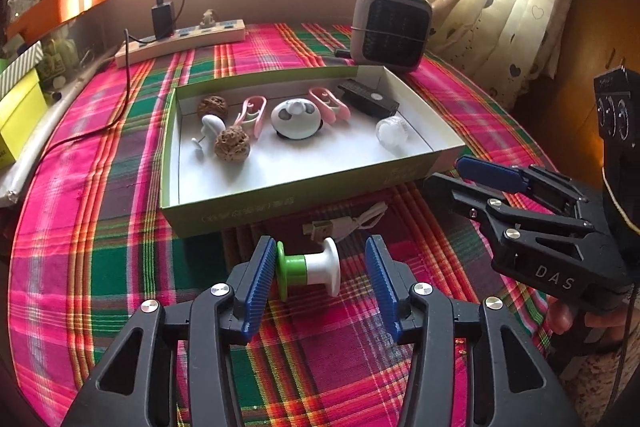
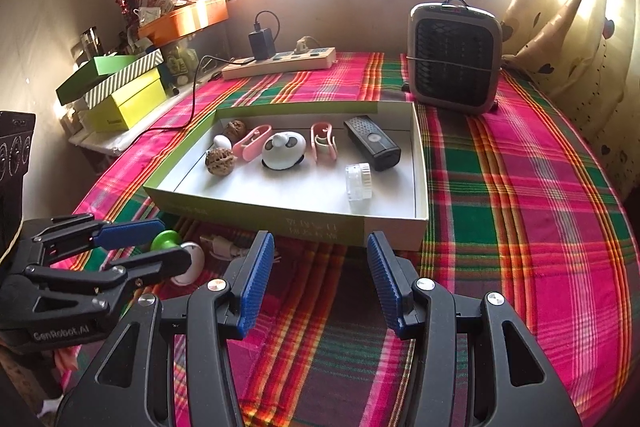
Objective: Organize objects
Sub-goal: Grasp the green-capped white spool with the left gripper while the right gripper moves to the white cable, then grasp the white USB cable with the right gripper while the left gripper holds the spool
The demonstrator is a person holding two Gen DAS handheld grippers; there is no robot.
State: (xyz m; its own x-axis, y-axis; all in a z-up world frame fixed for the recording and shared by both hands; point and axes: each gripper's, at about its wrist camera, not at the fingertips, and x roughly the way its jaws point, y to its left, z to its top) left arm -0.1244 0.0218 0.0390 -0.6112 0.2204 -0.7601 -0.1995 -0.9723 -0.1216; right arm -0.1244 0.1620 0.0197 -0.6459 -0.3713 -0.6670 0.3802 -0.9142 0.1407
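A green-and-white spool point(image 1: 308, 269) lies on its side on the plaid cloth, between the open fingers of my left gripper point(image 1: 320, 275); the left pad touches or nearly touches its green end. It also shows in the right wrist view point(image 2: 180, 255), partly hidden by the left gripper point(image 2: 156, 243). A white USB cable point(image 1: 348, 223) lies just beyond it, in front of the shallow green box point(image 1: 280, 205). The box holds two walnuts, two pink clips, a panda-shaped item, a black device and a clear jar. My right gripper point(image 2: 320, 275) is open and empty, hovering near the box's front wall point(image 2: 320, 227).
A grey fan heater point(image 2: 454, 55) stands behind the box at the right. A power strip point(image 2: 280, 61) with a charger lies at the back. Stacked green and yellow boxes point(image 2: 120, 87) sit at the left. A curtain point(image 2: 580, 27) hangs at the right.
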